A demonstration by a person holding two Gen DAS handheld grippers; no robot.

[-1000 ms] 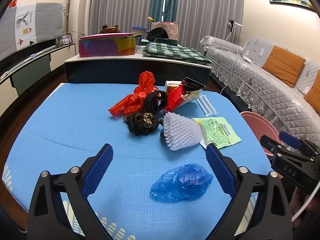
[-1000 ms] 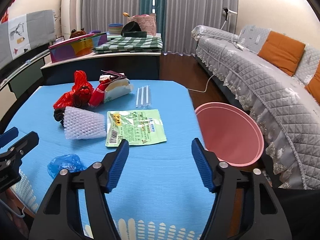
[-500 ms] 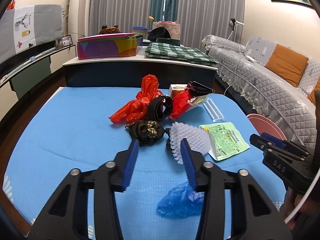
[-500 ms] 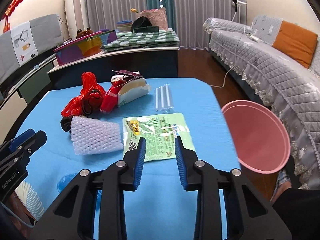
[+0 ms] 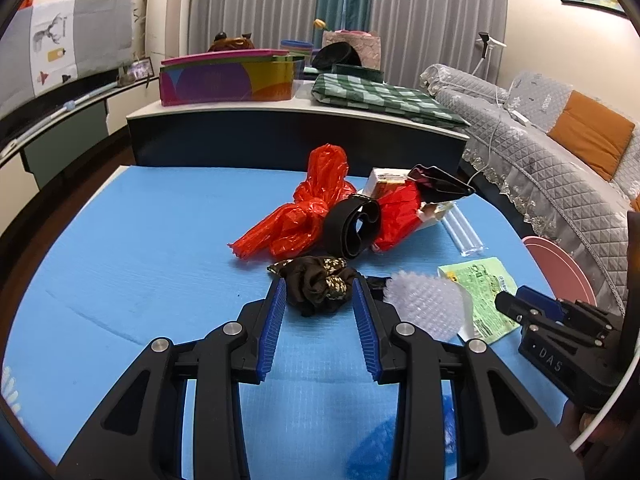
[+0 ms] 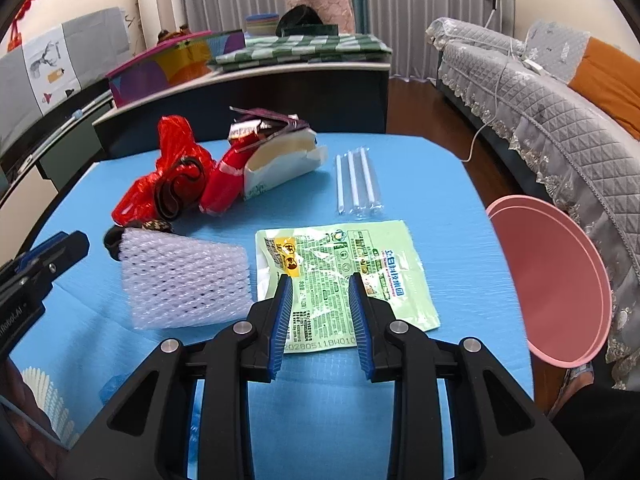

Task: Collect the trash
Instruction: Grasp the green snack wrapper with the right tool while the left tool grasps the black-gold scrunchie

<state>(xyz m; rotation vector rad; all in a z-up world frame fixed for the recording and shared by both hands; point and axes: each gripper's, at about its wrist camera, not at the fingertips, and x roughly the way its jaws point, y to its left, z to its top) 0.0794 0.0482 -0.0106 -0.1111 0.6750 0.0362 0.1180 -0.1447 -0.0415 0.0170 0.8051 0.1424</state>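
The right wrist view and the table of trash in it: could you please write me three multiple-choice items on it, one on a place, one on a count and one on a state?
1. Where does the pink bin stand?
A. Beside the table's right edge
B. On the table's middle
C. On the sofa

2. How many wrapped straws lie beyond the green packet?
A. One
B. Three
C. Five

3. What is the right claw doing?
A. Clamping the white foam net
B. Holding nothing, above the green packet
C. Gripping a straw

Answers:
1 A: the bin sits off the table's right edge, in front of the sofa.
2 B: three white sticks lie side by side in clear wrap.
3 B: its jaws stand narrowly apart, with only the packet's print visible between them.
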